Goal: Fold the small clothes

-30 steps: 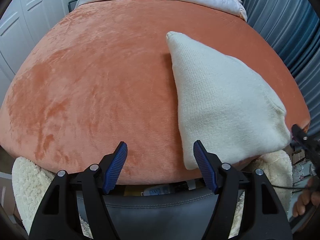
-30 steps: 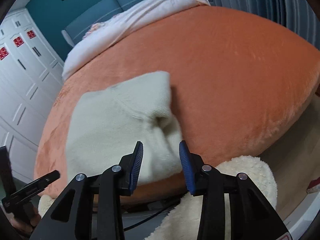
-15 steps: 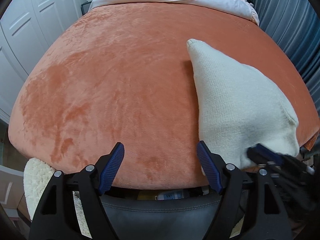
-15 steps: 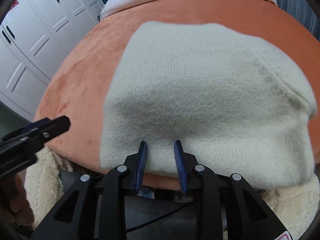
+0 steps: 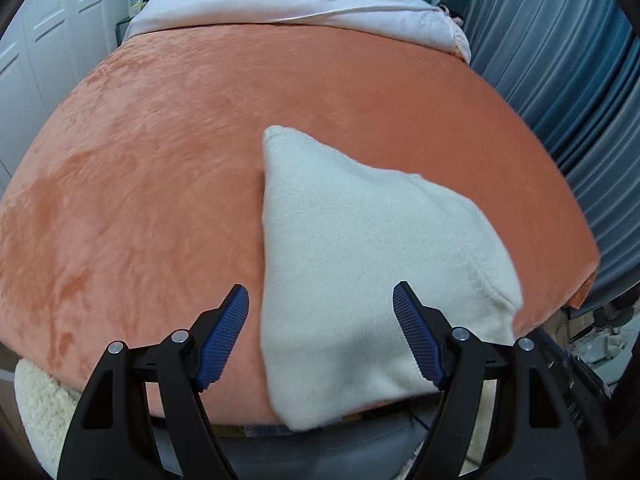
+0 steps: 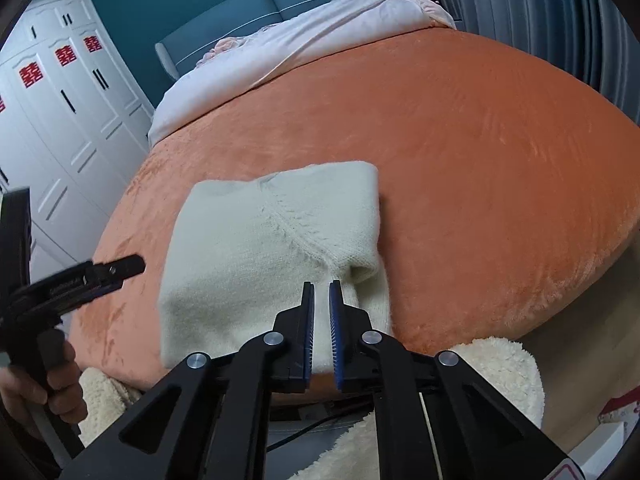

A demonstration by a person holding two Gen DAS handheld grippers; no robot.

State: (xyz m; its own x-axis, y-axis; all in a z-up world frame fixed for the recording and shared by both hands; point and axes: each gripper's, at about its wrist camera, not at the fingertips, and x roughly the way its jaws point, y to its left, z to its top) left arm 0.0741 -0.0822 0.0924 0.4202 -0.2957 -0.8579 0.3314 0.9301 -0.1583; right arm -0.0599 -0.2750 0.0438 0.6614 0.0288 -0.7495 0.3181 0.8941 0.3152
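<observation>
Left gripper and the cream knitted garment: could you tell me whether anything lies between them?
Nothing visible does. The left gripper is open above the near edge of the cream knitted garment, which lies folded on the orange blanket; only open air separates them.

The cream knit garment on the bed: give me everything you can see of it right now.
The cream knit garment is a soft, fuzzy sweater-like piece, folded into a compact, roughly rectangular bundle. A raised diagonal seam crosses its top layer, and a folded sleeve or edge forms a thick roll on the far right side. It lies flat on the orange plush blanket, near the bed's front edge, its near corner slightly overhanging. The right tool, nearly closed, sits at its near edge; whether it pinches cloth is unclear. The left tool hovers open over it.
</observation>
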